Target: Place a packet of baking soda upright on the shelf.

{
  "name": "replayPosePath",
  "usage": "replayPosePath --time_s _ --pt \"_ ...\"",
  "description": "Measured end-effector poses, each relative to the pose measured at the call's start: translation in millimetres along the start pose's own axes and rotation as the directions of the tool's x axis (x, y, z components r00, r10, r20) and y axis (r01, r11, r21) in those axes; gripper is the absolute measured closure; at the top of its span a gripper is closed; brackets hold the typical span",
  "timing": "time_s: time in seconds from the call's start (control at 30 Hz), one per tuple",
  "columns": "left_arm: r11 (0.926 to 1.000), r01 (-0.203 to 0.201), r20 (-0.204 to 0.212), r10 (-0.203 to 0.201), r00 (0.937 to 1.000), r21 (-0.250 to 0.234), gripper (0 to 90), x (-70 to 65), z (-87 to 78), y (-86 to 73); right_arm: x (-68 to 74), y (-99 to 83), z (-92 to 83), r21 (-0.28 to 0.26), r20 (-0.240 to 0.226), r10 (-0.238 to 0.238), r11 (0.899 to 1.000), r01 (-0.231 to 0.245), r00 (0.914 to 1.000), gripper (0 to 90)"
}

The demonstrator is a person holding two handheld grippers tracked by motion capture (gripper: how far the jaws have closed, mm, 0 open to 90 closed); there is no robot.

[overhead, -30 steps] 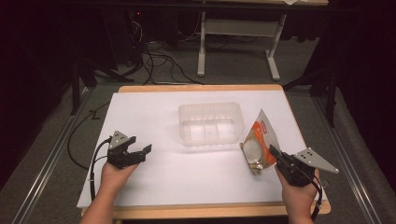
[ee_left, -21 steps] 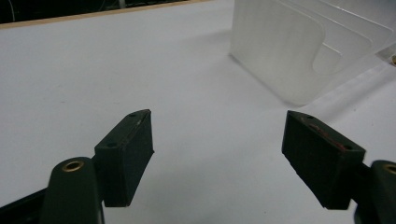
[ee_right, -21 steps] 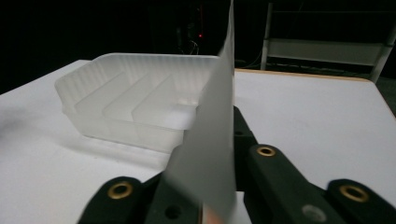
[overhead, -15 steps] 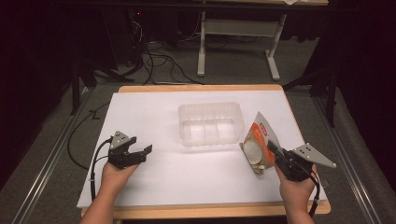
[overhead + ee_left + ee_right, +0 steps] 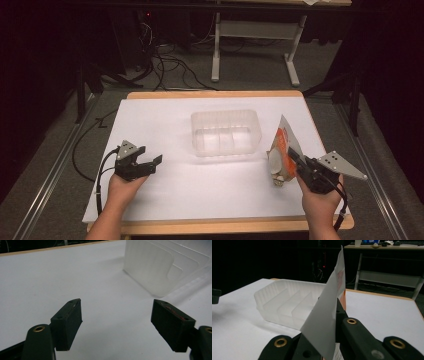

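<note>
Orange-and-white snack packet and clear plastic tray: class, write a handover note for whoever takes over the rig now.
Right gripper: shut on the orange-and-white snack packet, held on edge beside the right end of the clear ribbed plastic tray.
Left gripper: open, holding nothing, low over the white table sheet, left of the tray.
Done: packet gripped.
Left: probably placing it in the tray, whose compartments look empty.

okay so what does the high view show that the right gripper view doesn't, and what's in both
High view alone: the left gripper with its jaws apart over the white table top, both of the person's hands, and the right gripper's grey plate. Right gripper view alone: a close look at the right gripper with its jaws shut on the packet. Both: the packet, the clear plastic tray with dividers, and the table top.
</note>
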State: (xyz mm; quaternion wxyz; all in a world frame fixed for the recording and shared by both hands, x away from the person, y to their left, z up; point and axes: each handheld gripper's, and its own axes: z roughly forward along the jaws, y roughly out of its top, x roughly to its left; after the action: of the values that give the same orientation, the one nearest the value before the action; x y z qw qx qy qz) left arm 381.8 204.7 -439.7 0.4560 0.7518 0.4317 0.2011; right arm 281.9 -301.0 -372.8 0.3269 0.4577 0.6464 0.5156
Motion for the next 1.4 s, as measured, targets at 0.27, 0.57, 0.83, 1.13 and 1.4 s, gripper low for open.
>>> replayPosePath --time_s 0.27,0.57,0.83,1.13,1.4 --pt "1.0 0.003 0.003 -0.003 1.0 -0.006 25.2 0.4 -1.5 0.0 -1.7 27.3 -0.2 -0.044 -0.018 0.0 0.999 0.0 0.9998 90.0" --pt "0.9999 0.004 0.007 -0.004 1.0 -0.013 25.1 0.4 -2.7 0.3 8.5 58.9 6.6 -0.068 -0.037 -0.023 0.997 0.02 0.999 90.0" --pt "0.9999 -0.004 0.016 0.004 0.9999 -0.01 25.1 -2.6 -1.8 0.3 22.5 77.5 19.6 -0.08 -0.069 -0.042 0.996 0.036 0.9967 90.0" --pt "0.9999 0.004 0.022 -0.003 0.9997 -0.017 25.0 -2.5 -3.4 0.6 44.4 90.3 45.2 -0.07 -0.109 -0.075 0.995 0.068 0.9913 90.0" --pt "0.9995 0.014 0.026 -0.014 0.9996 -0.027 25.0 -1.8 -4.0 0.8 60.8 96.4 71.5 -0.065 -0.135 -0.082 0.995 0.074 0.9875 90.0"
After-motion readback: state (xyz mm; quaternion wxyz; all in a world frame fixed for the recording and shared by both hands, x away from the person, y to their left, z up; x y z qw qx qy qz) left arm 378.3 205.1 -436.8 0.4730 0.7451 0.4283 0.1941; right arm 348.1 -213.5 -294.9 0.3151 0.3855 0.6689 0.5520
